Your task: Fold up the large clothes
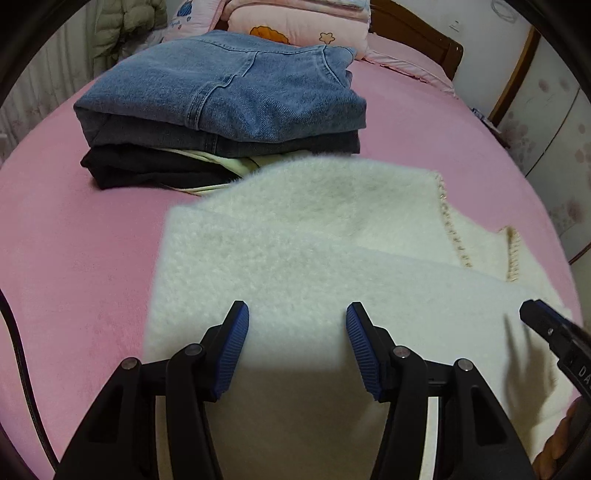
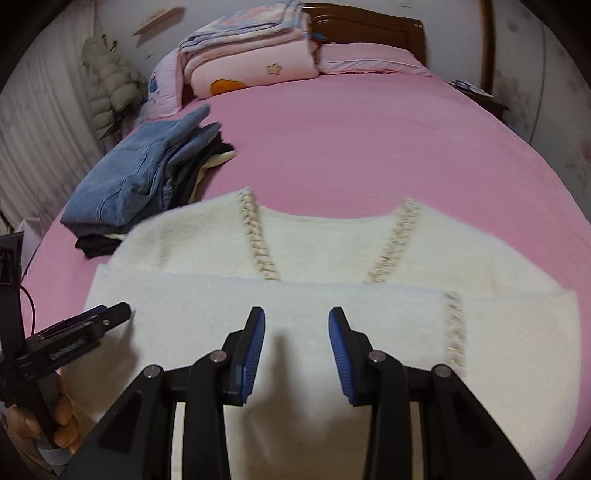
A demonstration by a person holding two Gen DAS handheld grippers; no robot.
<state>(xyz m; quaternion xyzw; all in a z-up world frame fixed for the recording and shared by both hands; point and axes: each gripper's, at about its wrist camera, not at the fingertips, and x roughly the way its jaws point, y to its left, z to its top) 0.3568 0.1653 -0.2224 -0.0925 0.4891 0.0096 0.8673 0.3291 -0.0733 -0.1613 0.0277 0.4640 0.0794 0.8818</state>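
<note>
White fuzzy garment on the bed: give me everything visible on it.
The white garment is a fluffy, fleece-like knit lying flat on the pink bed sheet. A V-shaped neckline with pale beaded or braided trim faces the headboard. Its near part is folded up over the body, leaving a straight fold edge across the width, with another strip of trim on the right. Its far-left corner reaches the stack of folded clothes; actual contact is unclear. Neither hand-held gripper is gripping it.

Bed (image 2: 369, 140) with pink sheet fills room centre. Dark wooden headboard (image 2: 369, 26) at far end, pink pillows and folded quilts (image 2: 251, 48) stacked against it. Pale puffer jacket (image 2: 107, 81) hangs by left wall. Floral wallpaper (image 1: 554, 110) on right. Wooden door frame (image 2: 487, 44) beyond bed.
</note>
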